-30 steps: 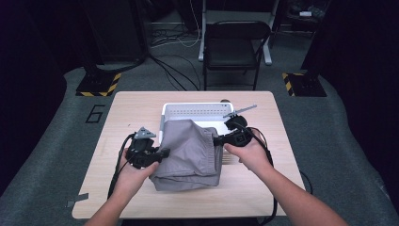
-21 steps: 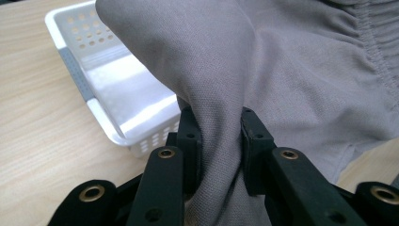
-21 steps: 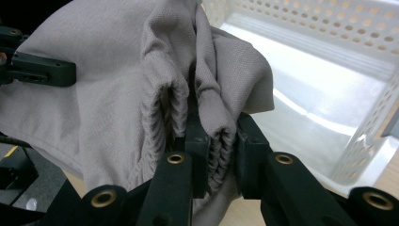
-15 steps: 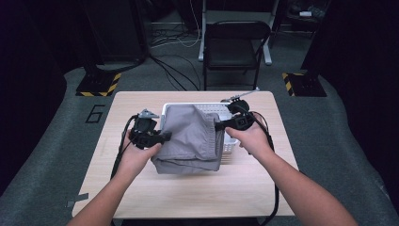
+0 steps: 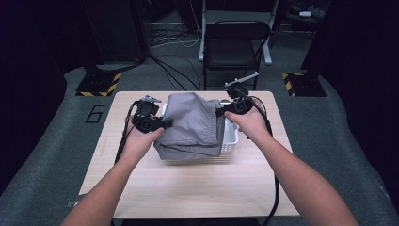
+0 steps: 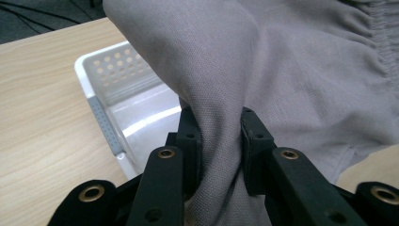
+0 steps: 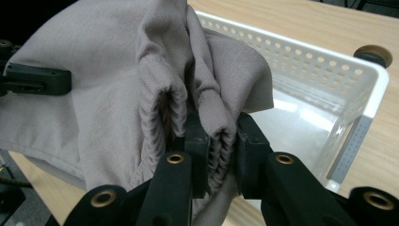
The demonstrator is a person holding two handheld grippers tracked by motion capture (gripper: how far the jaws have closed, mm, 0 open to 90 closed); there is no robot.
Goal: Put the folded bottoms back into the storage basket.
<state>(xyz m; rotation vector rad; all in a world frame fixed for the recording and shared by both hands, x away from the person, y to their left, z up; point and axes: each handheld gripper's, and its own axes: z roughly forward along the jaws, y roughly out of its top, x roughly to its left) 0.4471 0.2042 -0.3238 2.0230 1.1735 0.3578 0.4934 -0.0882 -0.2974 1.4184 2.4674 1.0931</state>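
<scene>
A grey garment [image 5: 193, 125] with an elastic waistband hangs lifted over a white perforated basket [image 5: 230, 136] at the middle of the wooden table [image 5: 188, 183]. My left gripper [image 5: 162, 123] is shut on the garment's left edge, and the cloth [image 6: 221, 136] is pinched between its black jaws. My right gripper [image 5: 220, 111] is shut on the gathered waistband [image 7: 219, 132] at the garment's right side. The basket's open inside [image 7: 301, 117] lies beyond the right jaws, and its corner [image 6: 108, 94] lies left of the left jaws. The garment hides most of the basket in the high view.
A black folding chair [image 5: 235, 44] stands just beyond the table's far edge. Cables run across the grey floor [image 5: 174, 70]. Yellow-and-black striped blocks [image 5: 96, 84] sit at both far sides. A round hole [image 7: 374, 54] shows in the tabletop past the basket.
Both grippers have carried the garment away from me and upward, from the table's middle to over the basket. Both keep their hold.
</scene>
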